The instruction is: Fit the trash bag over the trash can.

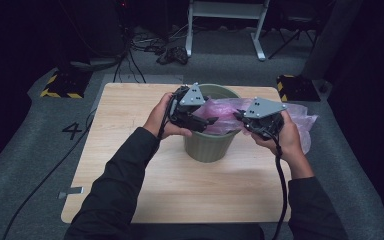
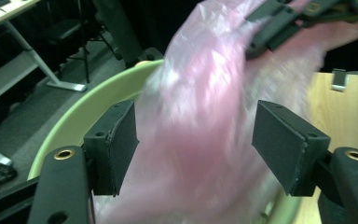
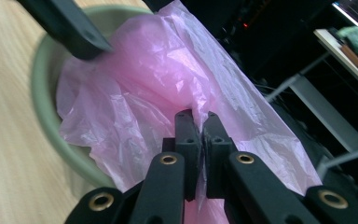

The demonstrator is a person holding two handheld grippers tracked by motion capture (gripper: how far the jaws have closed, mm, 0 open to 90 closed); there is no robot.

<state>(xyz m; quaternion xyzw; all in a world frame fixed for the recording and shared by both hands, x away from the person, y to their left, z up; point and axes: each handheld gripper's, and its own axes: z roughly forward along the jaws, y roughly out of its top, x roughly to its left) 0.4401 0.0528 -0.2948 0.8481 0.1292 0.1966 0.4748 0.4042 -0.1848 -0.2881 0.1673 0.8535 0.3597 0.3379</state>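
A pale wooden tabletop (image 1: 130,150) fills the middle of the high view, sitting on grey carpet with black-and-yellow striped blocks off its far corners. Near the centre of the frame, toward the far edge of the wood, stands a green plastic bin (image 1: 209,146), round and upright. A thin pink plastic bag (image 1: 220,117) lies across its mouth; part of it hangs down inside the bin, and the rest spills over the rim to the right of the frame, where it bunches loosely on the tabletop behind the person's right hand. In the right gripper view the bag is a crumpled pink sheet covering most of the bin's opening, with the green rim curving along the left of that frame. The person's dark-sleeved forearms come up from the bottom of the high view, one to each side of the bin. The left tongs (image 1: 206,121) hover at the bin's left rim, pointing right toward the bag; in the left gripper view (image 2: 196,140) their two black pads stand wide apart with the blurred pink film hanging between them, and I see neither pad pressing on it, so they are open. The right tongs (image 1: 241,118) sit over the bin's right rim, pointing left; in the right gripper view (image 3: 199,140) their pads are drawn together and pinch a fold of the pink bag, which creases where it enters the grip.
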